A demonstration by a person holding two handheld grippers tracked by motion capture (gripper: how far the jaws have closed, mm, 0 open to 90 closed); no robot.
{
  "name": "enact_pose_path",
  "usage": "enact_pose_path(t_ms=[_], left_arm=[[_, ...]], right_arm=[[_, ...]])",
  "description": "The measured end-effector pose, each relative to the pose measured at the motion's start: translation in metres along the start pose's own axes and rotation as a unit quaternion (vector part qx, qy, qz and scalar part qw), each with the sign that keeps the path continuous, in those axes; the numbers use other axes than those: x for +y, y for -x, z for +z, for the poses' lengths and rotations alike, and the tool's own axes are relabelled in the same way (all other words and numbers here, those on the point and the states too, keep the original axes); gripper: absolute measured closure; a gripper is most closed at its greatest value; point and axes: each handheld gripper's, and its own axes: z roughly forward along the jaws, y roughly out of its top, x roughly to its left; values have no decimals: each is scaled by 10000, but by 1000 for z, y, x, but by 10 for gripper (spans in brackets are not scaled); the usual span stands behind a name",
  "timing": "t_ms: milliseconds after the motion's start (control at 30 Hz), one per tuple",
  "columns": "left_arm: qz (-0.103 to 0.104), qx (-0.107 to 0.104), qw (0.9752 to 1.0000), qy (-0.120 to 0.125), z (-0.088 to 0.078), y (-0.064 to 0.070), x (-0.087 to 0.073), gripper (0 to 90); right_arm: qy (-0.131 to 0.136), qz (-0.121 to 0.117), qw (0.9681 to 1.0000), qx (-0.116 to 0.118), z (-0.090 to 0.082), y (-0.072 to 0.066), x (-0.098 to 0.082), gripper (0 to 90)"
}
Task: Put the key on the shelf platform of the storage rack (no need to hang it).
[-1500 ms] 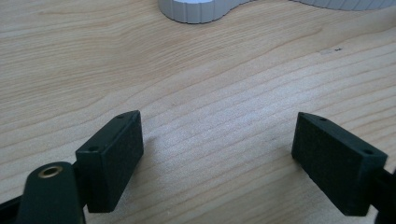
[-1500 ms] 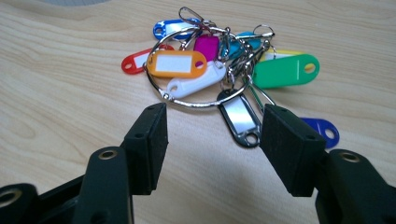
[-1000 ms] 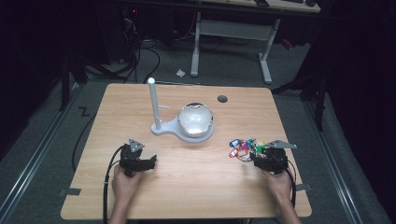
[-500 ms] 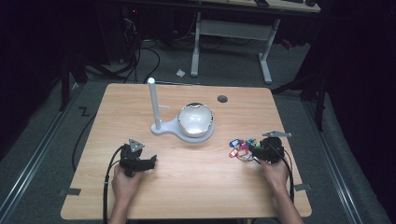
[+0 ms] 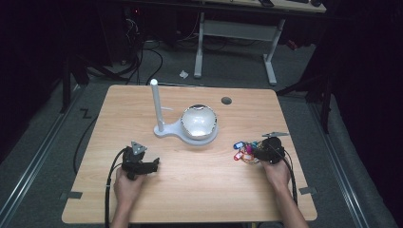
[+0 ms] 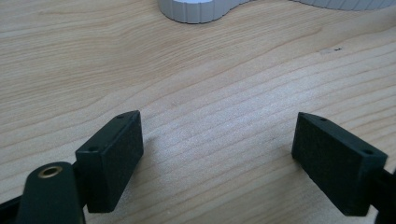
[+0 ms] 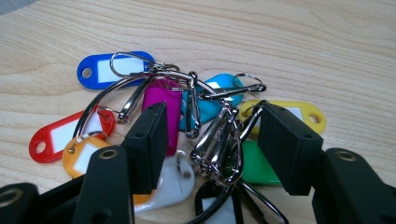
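Light, loose, rattly bunch of key tags (image 7: 187, 130): slippery plastic, tangled steel rings (image 7: 219, 144), probably best pinched there. Right hand-held gripper (image 7: 212, 140) agape astride them, unclamped; left hand-held gripper (image 6: 219, 154) wide, empty.

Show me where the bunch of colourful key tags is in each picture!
High view: the key tags lie at the table's right, just left of the right gripper.
Left gripper view: the tags are not in it; the white stand sits at the top edge.
Right gripper view: the tags spread across the middle, between and behind the open fingers.
Shared landmark: the wooden table.
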Motion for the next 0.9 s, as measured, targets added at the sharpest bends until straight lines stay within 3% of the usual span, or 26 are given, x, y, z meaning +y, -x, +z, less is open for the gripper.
enact_pose_path(t_ms=[100,200,367,900], left_arm=[[-3,2,10000,-2,0,0,0,170],[4,-2,10000,-1,0,0,0,169],[-26,9,10000,-8,0,0,0,169],[-24,7,10000,-9,0,0,0,169]], right_arm=[[-19,10,10000,83,0,2,1,467],[-118,235,9989,392,1,7,2,538],[-154,160,9984,523,0,5,3,677],[43,106,9970,765,-5,10,-2,710]])
